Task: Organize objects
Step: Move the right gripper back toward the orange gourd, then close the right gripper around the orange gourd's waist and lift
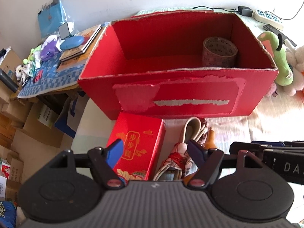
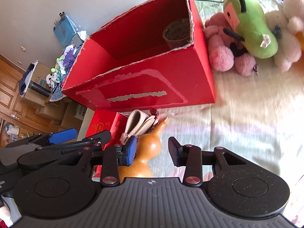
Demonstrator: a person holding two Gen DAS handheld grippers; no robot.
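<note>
A big open red cardboard box (image 1: pixel 171 95) stands on the bed; it also shows in the right wrist view (image 2: pixel 152 87). A tape roll (image 1: pixel 219 52) stands inside it at the right end. In front of it lie a small red printed box (image 1: pixel 135 148), a folded umbrella with a beige strap (image 1: pixel 176 159) and a brown gourd (image 2: pixel 150 148). My left gripper (image 1: pixel 155 152) is open above the small red box and the umbrella. My right gripper (image 2: pixel 153 150) is open just above the gourd, which sits between its fingers.
Plush toys, green (image 2: pixel 250 22), pink (image 2: pixel 224 45) and white (image 2: pixel 285 32), lie right of the big box. A power strip (image 1: pixel 269 18) and cables lie behind it. A cluttered side table (image 1: pixel 55 60) and stacked cartons (image 1: pixel 28 125) stand to the left, beyond the bed edge.
</note>
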